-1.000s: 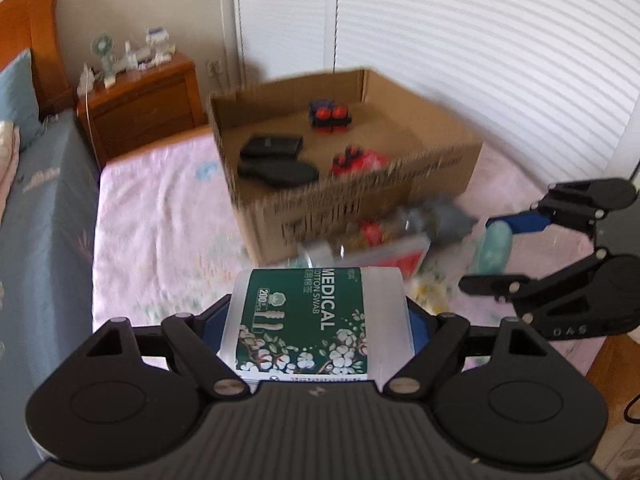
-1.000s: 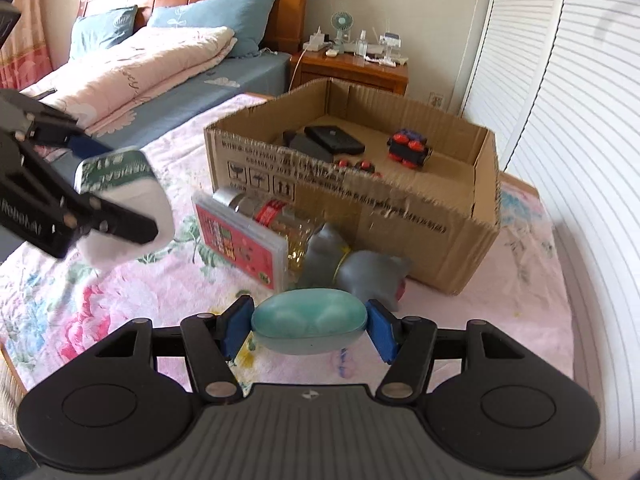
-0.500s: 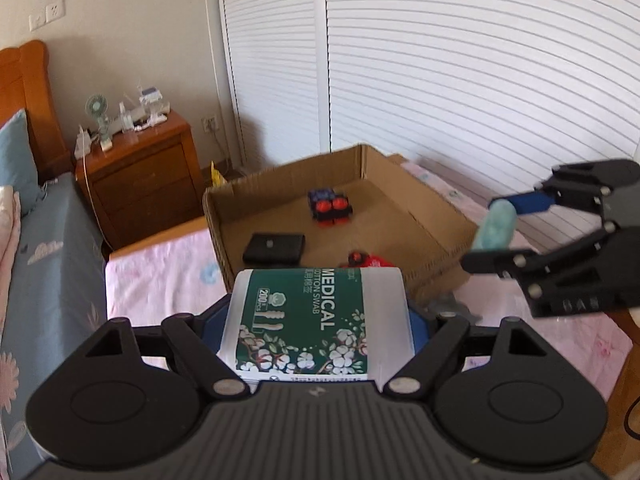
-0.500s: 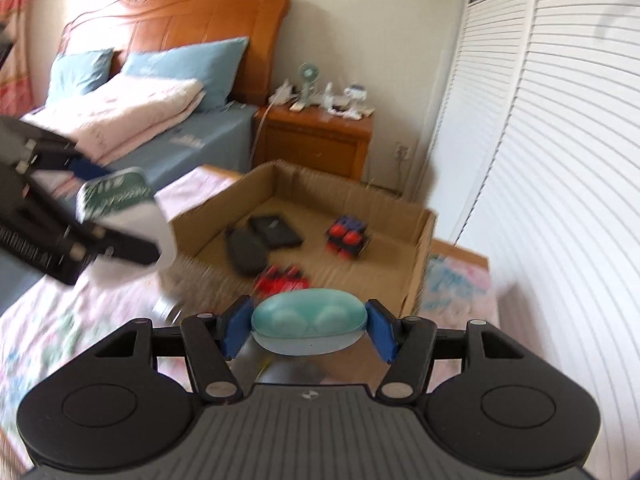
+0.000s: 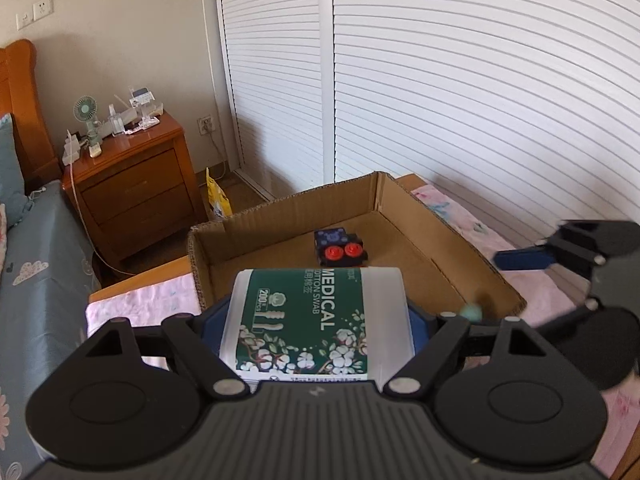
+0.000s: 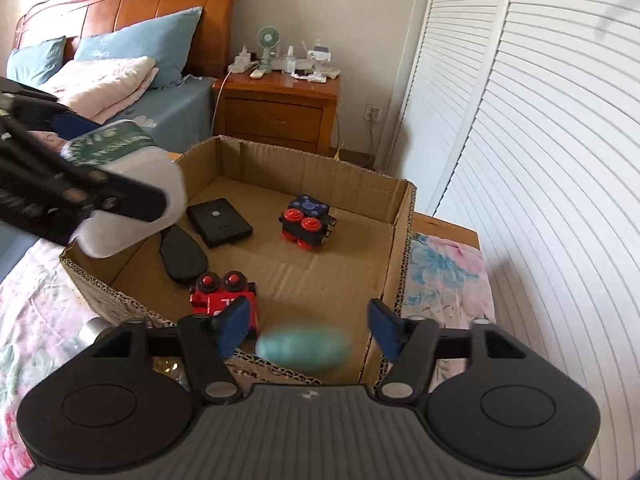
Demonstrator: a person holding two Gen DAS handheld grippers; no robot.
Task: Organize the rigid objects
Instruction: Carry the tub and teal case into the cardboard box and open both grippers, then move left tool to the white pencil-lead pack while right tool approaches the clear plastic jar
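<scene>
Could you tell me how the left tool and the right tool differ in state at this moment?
The left tool is shut on the cotton swab box, while the right tool stands open with nothing between its pads. The swab box is sharp and steady in the left tool; the teal oval object below the right tool is motion-blurred and ungripped. Both tools hover at the cardboard box.

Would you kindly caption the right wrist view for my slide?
Right gripper open, teal egg blurred between its fingers above the box; left gripper holds swab box.
</scene>
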